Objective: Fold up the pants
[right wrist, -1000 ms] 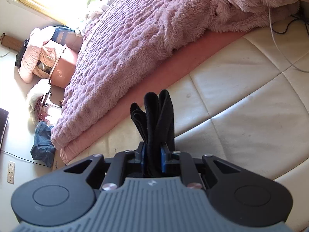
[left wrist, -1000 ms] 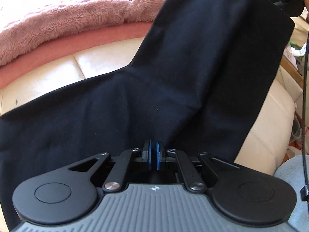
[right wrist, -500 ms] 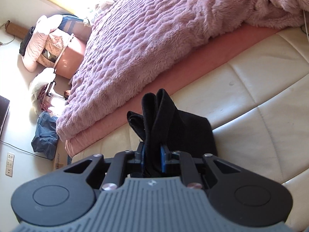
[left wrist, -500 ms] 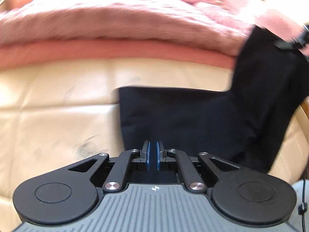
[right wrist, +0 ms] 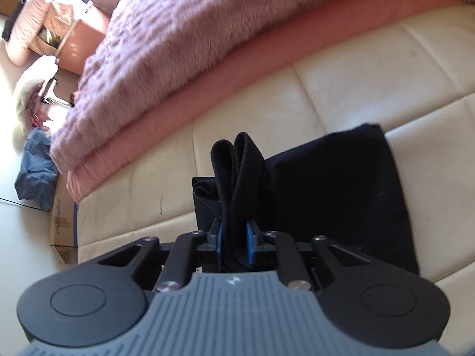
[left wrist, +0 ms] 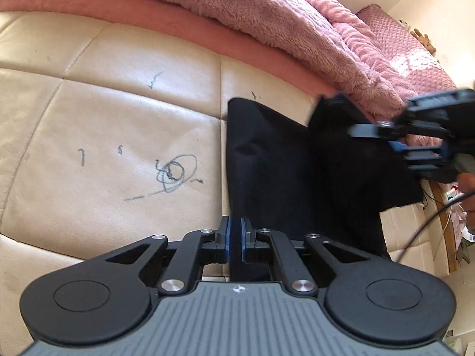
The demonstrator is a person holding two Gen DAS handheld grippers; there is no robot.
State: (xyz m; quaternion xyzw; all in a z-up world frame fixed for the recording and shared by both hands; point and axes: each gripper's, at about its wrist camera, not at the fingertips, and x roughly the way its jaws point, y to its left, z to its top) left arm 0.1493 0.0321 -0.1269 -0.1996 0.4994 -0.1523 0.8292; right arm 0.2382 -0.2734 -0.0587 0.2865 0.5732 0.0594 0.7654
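The black pants [left wrist: 282, 172] lie folded on the cream leather surface [left wrist: 118, 136]. My left gripper [left wrist: 234, 237] is shut on the near left edge of the pants, with dark cloth between its blue pads. My right gripper [right wrist: 233, 237] is shut on a bunched black fold [right wrist: 237, 172] of the pants [right wrist: 341, 192] and holds it just above the layer lying flat. The right gripper also shows in the left wrist view [left wrist: 380, 136], over the far right part of the pants.
A fluffy pink blanket [left wrist: 267, 12] on a pink mattress edge [right wrist: 237, 68] runs along the far side. Pen scribbles [left wrist: 175, 172] mark the leather. A cardboard box [right wrist: 62, 225], blue cloth [right wrist: 37, 169] and clutter lie on the floor to the left.
Both grippers have swung the held pants over and down. The cloth that hung spread out a second ago now lies doubled on the leather surface.
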